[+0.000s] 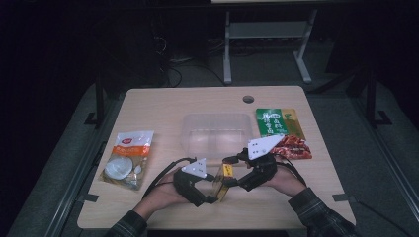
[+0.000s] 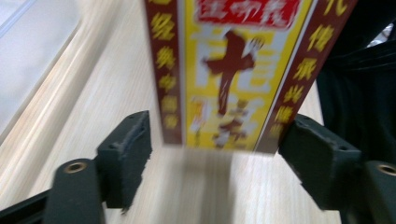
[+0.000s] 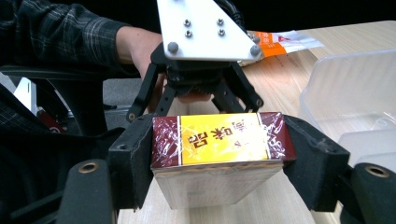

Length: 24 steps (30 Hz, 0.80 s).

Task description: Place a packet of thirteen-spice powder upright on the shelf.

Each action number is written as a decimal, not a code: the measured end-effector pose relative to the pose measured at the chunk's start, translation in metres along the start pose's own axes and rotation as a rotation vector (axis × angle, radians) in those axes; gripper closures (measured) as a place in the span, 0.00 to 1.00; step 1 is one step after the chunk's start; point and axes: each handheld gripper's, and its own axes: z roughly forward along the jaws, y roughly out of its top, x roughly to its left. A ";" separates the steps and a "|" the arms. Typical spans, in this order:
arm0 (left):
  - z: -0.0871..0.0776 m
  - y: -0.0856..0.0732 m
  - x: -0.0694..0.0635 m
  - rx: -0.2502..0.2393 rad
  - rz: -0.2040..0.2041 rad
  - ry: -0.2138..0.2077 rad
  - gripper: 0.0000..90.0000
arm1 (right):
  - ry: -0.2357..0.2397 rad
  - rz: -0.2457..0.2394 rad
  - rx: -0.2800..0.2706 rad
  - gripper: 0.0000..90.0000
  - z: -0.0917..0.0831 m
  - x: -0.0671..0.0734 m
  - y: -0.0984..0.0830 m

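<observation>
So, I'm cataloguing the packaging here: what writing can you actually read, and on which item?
Yellow-and-maroon box, held in right gripper: Chinese characters, blurred, unreadable.
Green packet: pale characters, too small.
Orange-white pouch: red logo, too small.
Clear container: none.

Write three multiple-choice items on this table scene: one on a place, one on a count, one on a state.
1. Where does the clear plastic tub stand?
A. mid-table, beyond the grippers
B. on the floor
C. on the green packet

2. How many flat snack packets lie on the table?
A. one
B. three
C. six

3. How does the right gripper stand to the yellow and maroon box?
A. far from it
B. shut on its sides
C. resting open on its top

Answers: 1 A, the high view shows it mid-table. 2 B, white and orange, green, red. 3 B, both pads press its maroon sides.
</observation>
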 end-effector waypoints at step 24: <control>-0.055 -0.056 -0.009 0.030 -0.149 0.192 0.23 | -0.050 -0.060 0.117 0.35 0.000 -0.017 0.022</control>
